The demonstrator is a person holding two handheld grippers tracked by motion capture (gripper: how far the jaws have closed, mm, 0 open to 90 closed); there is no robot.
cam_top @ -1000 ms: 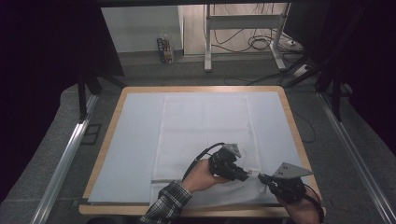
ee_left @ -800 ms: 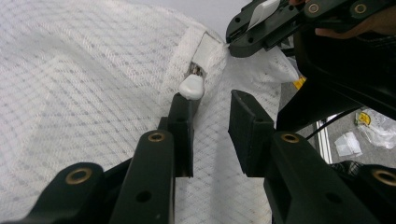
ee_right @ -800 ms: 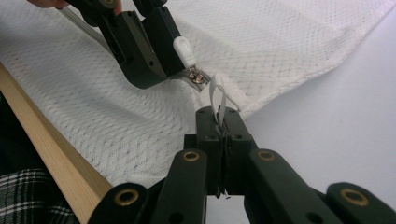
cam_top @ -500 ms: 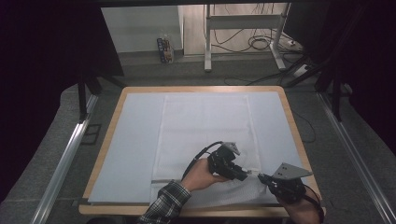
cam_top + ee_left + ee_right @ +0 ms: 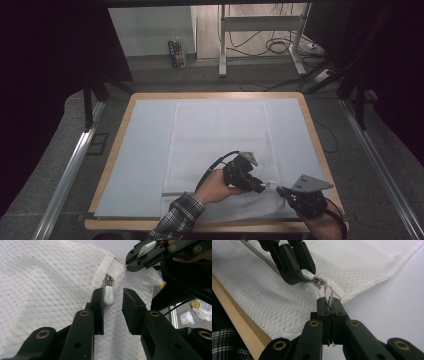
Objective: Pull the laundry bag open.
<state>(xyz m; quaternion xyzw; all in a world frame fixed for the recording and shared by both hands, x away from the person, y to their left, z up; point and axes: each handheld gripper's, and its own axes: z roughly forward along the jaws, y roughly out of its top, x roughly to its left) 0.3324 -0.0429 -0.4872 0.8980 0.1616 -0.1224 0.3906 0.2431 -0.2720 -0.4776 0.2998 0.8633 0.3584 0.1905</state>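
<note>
While the right gripper [image 5: 329,305] clamps the mesh bag's [image 5: 287,302] white loop [image 5: 328,293], the left gripper's [image 5: 113,305] jaws, just closing, stand apart beside the zipper pull [image 5: 109,295].

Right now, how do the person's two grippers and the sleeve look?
Both grippers, left gripper and right gripper, are black, with brass-coloured rivets on the fingers. Each carries a grey three-cornered plate. A black cable trails from the left one. The sleeve is dark plaid.
</note>
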